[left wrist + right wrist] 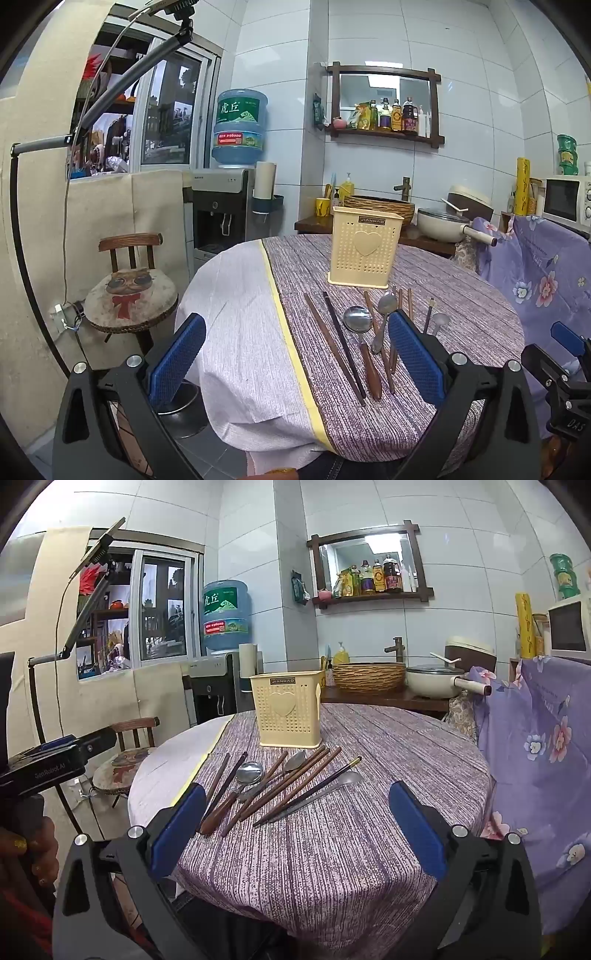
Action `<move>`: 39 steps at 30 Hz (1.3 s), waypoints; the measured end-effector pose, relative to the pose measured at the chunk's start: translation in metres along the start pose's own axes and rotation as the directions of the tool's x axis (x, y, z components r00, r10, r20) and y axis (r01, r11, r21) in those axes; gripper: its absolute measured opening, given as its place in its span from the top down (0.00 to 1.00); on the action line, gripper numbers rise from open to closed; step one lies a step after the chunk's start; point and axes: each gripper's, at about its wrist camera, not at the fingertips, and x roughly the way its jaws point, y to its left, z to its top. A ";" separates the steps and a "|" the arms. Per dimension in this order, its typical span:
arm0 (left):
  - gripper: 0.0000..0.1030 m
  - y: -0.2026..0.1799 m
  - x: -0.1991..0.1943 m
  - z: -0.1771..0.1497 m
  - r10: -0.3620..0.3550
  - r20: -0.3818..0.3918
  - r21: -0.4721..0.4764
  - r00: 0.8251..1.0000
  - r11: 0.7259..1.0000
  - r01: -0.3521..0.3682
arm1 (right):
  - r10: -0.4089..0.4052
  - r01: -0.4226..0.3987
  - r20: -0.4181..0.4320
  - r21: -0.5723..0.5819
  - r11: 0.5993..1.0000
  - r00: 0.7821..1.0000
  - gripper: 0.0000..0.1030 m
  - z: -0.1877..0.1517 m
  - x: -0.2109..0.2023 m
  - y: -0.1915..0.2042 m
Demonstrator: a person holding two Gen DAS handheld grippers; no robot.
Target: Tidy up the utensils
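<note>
Nothing picked up yet: you are at the start, both sets of fingers wide open and empty over the near edge of the tabletop [332,849].

Your left gripper [295,354] and right gripper [297,823] both hang short of the utensils, holding nothing. The chopsticks [295,779], a round spoon with a wooden handle [249,773], a second spoon [295,761] and a long metal spoon [325,790] lie loose in a fan on the striped cloth, some crossing each other, just in front of the cream holder [288,712], which stands upright and looks empty. Judging by this, your next move is to pick one outlying piece, such as the long metal spoon on the right. It lies flat, so come down low, close on its handle, then lift and drop it upright into the holder.
</note>
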 end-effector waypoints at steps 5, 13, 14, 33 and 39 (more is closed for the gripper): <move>0.05 0.000 0.000 0.000 0.000 -0.009 0.000 1.000 1.000 0.000 | 0.002 -0.002 -0.001 0.002 1.000 1.000 0.05 0.000 0.000 0.000; 0.05 -0.004 -0.007 0.000 0.016 0.001 0.018 1.000 1.000 -0.016 | -0.002 0.002 -0.001 0.005 1.000 1.000 0.05 0.002 0.000 0.000; 0.05 0.000 0.001 -0.006 0.011 -0.013 0.021 1.000 1.000 -0.011 | -0.003 0.003 -0.001 0.005 1.000 1.000 0.05 0.003 0.000 0.000; 0.05 -0.002 0.004 -0.002 0.004 -0.028 0.024 1.000 1.000 -0.004 | 0.000 0.000 -0.006 0.010 1.000 1.000 0.05 -0.001 0.000 0.000; 0.05 -0.001 0.005 -0.001 0.001 -0.030 0.024 1.000 1.000 0.000 | -0.002 0.002 -0.005 0.010 1.000 1.000 0.05 0.000 0.001 -0.001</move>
